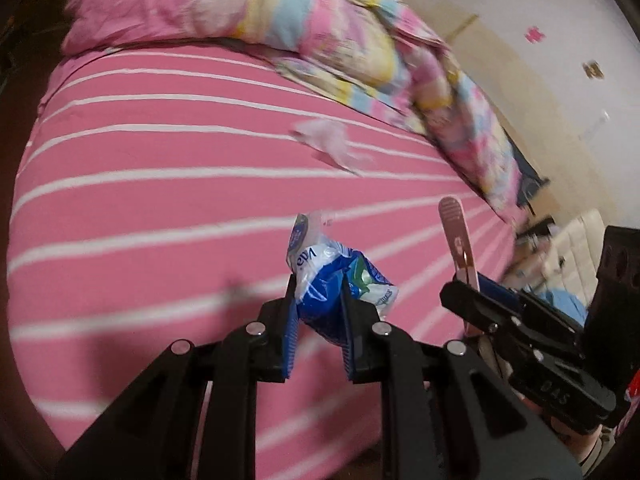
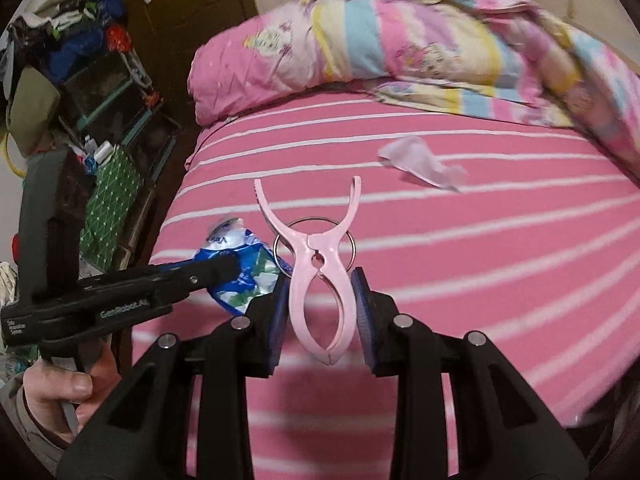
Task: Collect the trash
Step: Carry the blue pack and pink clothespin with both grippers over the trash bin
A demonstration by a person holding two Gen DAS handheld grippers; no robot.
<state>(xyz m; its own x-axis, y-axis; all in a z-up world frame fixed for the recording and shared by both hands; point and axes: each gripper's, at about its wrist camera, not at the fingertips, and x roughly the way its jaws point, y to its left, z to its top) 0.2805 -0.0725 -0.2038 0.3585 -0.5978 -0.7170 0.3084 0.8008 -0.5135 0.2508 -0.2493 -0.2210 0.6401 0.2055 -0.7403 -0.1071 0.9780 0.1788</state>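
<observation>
My left tongs (image 1: pixel 318 300) pinch a crumpled blue and white wrapper (image 1: pixel 340 276), holding it up above the bed (image 1: pixel 160 200), which is covered in a pink sheet with thin white stripes. My right tongs (image 2: pixel 322 304) are closed on a big pale pink clothes peg (image 2: pixel 320 276) with a metal ring through its middle; the blue pads press its rounded lower end from both sides, and its two thin prongs stick up and away from me. The two tongs sit close together, the left one just left of the right, so the wrapper nearly touches the peg. Farther up the bed a scrap of pinkish tissue (image 2: pixel 420 162) lies flat on the sheet, well apart from both tongs. Beyond it are a pink pillow (image 2: pixel 256 68) and a bunched pastel blanket (image 2: pixel 460 48). My left hand (image 2: pixel 60 396) grips the handle at the lower left.
</observation>
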